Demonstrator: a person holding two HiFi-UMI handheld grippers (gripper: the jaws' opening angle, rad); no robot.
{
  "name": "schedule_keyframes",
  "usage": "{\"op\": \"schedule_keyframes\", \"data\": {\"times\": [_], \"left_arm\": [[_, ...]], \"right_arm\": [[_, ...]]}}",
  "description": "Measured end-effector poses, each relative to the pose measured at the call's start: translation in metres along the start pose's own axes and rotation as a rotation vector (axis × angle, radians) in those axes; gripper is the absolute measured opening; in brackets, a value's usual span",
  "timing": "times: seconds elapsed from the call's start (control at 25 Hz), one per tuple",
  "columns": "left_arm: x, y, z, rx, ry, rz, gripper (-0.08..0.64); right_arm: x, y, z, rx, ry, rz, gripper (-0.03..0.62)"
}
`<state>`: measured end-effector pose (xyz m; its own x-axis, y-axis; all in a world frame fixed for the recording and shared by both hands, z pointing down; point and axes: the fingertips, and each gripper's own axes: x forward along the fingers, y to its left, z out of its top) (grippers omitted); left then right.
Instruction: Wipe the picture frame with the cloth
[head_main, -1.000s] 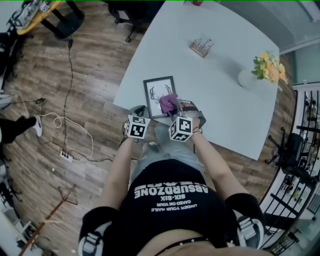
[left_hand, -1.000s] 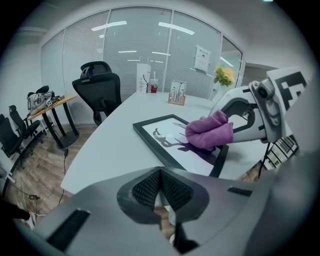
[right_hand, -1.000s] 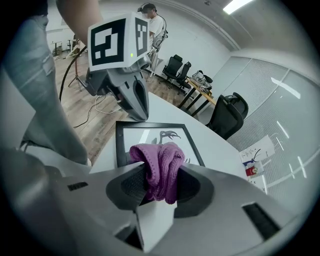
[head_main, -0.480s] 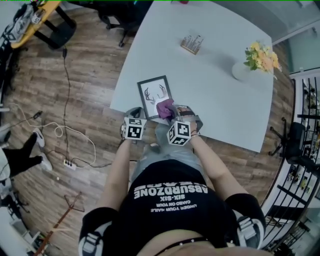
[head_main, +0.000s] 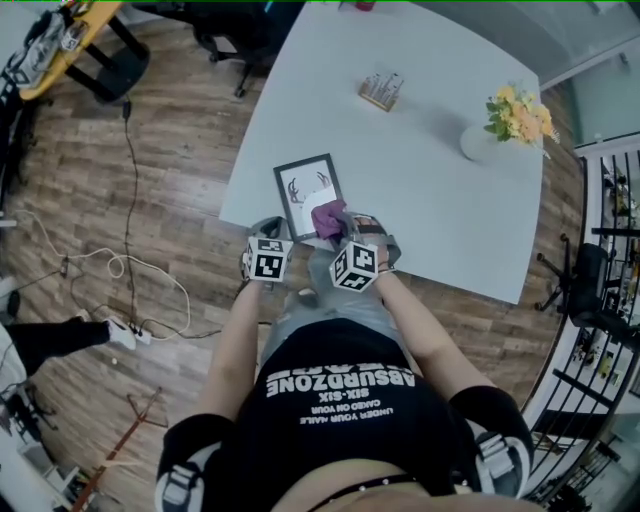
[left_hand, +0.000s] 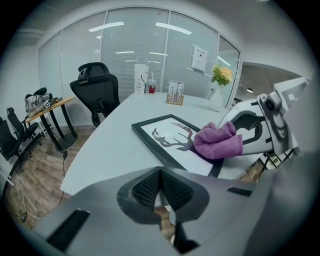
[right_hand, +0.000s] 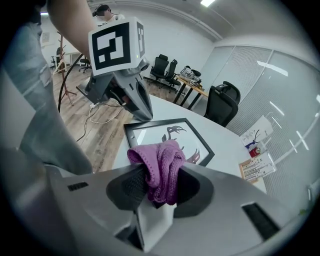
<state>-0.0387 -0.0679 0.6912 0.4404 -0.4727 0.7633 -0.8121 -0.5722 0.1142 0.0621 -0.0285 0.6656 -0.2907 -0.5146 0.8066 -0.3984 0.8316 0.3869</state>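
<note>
A black picture frame with a deer-antler print lies flat near the front edge of the white table. In the right gripper view my right gripper is shut on a bunched purple cloth, which rests on the near right corner of the frame. The left gripper view shows that cloth on the frame. My left gripper is shut with nothing in it. It hovers at the table's front edge just left of the frame's near end, its marker cube over the floor.
Farther back on the table stand a white vase of yellow flowers and a small card holder. Cables and a power strip lie on the wood floor at left. A black office chair stands beyond the table.
The cloth in my right gripper has slid a little toward the near end of the frame. A person's leg on the floor at far left has shifted.
</note>
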Motion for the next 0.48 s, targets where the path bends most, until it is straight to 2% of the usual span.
{"op": "schedule_keyframes", "data": {"times": [0.48], "left_arm": [[-0.0005, -0.0017, 0.0009, 0.006, -0.008, -0.013, 0.006]], "right_arm": [[-0.0008, 0.0004, -0.0003, -0.009, 0.021, 0.021, 0.127]]}}
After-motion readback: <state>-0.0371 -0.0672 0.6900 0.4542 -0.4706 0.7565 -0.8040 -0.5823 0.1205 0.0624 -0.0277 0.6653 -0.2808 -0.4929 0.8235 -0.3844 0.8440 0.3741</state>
